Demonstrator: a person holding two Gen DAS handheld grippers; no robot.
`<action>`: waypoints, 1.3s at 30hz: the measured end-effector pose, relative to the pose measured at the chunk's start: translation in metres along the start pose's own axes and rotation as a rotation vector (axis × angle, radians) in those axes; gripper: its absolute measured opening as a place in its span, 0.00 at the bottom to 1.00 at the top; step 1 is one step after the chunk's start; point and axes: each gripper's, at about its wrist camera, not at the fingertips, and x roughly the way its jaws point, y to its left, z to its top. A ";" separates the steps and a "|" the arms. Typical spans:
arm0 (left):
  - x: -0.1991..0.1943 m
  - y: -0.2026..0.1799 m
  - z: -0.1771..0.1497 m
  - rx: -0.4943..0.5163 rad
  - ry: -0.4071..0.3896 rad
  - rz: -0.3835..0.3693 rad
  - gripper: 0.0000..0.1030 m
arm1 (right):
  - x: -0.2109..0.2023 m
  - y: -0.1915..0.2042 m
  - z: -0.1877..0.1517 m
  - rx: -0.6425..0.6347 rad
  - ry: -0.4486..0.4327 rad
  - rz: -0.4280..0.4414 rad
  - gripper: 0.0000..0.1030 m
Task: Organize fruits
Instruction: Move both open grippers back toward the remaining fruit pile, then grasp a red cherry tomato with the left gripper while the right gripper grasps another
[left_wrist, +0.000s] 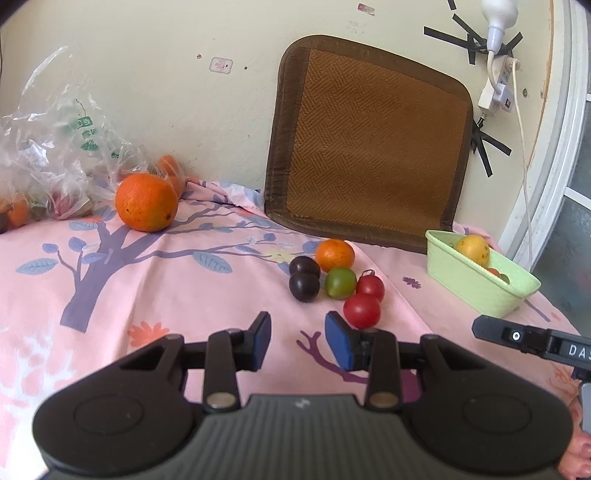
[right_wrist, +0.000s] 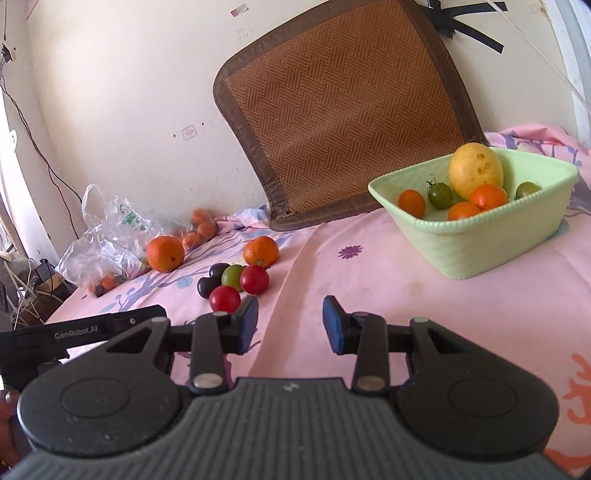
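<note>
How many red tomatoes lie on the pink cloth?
2. One red tomato lies nearest the left gripper; the other red tomato lies just behind it, beside the green one. The bag may hide more.

Bright, soft daylight; fisheye-bent edges, corners perhaps slightly blurred.

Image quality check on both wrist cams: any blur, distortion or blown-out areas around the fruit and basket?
Left wrist: strong fisheye bend and dark corner vignetting; plastic bag smeared and glary; loose fruit cluster fairly sharp; green basket slightly soft at the edge. Right wrist: same bend, left edge blown out by daylight; basket and its fruit crisp with soft shadows.
</note>
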 end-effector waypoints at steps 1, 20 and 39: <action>0.000 0.000 0.000 0.002 -0.001 -0.001 0.32 | 0.000 0.000 0.000 0.001 0.001 -0.001 0.40; 0.001 -0.008 0.000 0.053 0.006 -0.028 0.35 | 0.006 -0.002 0.004 -0.008 0.035 0.002 0.40; 0.040 -0.042 0.009 0.153 0.106 -0.054 0.29 | 0.082 0.022 0.040 -0.154 0.164 0.131 0.40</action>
